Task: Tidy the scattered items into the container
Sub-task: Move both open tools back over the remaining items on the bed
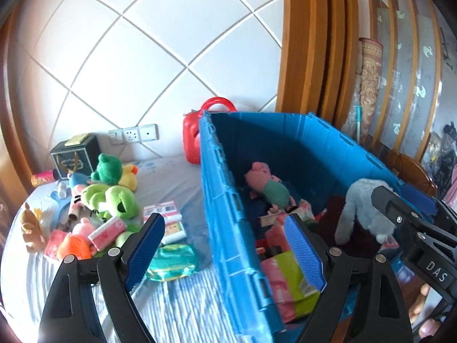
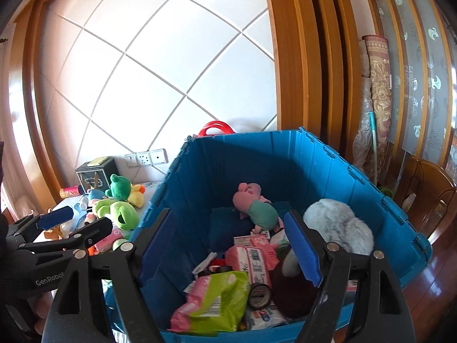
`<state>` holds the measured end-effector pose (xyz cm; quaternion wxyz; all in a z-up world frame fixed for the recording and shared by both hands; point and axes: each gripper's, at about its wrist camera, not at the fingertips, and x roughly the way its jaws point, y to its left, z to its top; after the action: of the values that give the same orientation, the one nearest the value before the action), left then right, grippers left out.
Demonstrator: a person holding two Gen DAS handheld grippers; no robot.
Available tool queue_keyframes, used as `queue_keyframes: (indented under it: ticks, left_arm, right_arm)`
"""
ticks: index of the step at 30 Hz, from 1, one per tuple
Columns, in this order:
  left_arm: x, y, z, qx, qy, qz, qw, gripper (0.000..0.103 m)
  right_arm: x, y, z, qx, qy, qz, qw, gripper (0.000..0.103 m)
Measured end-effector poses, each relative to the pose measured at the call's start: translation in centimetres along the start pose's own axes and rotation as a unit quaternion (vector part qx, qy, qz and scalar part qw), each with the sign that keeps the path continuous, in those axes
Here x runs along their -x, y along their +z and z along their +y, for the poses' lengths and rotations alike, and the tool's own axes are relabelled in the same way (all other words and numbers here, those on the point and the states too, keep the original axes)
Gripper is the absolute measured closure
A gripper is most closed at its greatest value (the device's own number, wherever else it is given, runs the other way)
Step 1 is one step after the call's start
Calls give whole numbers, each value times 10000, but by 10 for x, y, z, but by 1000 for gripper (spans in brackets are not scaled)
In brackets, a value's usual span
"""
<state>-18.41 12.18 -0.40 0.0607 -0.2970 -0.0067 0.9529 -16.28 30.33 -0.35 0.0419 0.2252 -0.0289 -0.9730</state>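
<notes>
While toys [image 1: 108,194] crowd the bed — both grippers [image 1: 225,245] [image 2: 228,245] wide apart, empty, over the blue bin [image 2: 314,160].

- crate [image 2: 314,160]: ribbed plastic, semi-gloss
- toys [image 1: 114,197]: plush, matt
- pads [image 1: 304,251]: textured rubbery blue
- frame [image 2: 294,57]: glossy wood
- bedsheet [image 1: 177,300]: striped cloth

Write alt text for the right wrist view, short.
The open right gripper hovers empty over a blue plastic crate holding a pink plush pig, a grey plush toy and pink and green packets. At left, the left gripper, also open, reaches toward plush toys scattered on the bed.
</notes>
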Motion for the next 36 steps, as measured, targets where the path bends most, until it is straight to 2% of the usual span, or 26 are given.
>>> queue_keyframes:
  ticks: [3, 4, 11, 14, 21, 28, 36]
  left_arm:
    - [5, -4, 39, 62, 82, -36, 9999, 16]
    - [6, -6, 53, 87, 115, -34, 9999, 16]
    - [7, -24, 167, 323, 371, 142, 9987, 16]
    - [3, -34, 217, 430, 603, 269, 9969, 16]
    - [-25, -73, 322, 821, 1269, 753, 9856, 16]
    - [-55, -114, 371, 1082, 1735, 1328, 9698, 16]
    - [-84, -145, 408, 1409, 2092, 1873, 9494, 16]
  right_arm:
    - [-3, 0, 39, 70, 90, -35, 9999, 2]
    - [-5, -1, 53, 98, 120, -40, 9999, 1]
    - [-26, -14, 152, 156, 334, 138, 9992, 1]
    - [-39, -23, 188, 177, 467, 272, 9984, 1]
    - [-95, -63, 238, 160, 835, 985, 9915, 1]
    - [-176, -122, 256, 186, 1181, 2056, 9713, 1]
    - [-241, -160, 272, 305, 1457, 2706, 9511, 1]
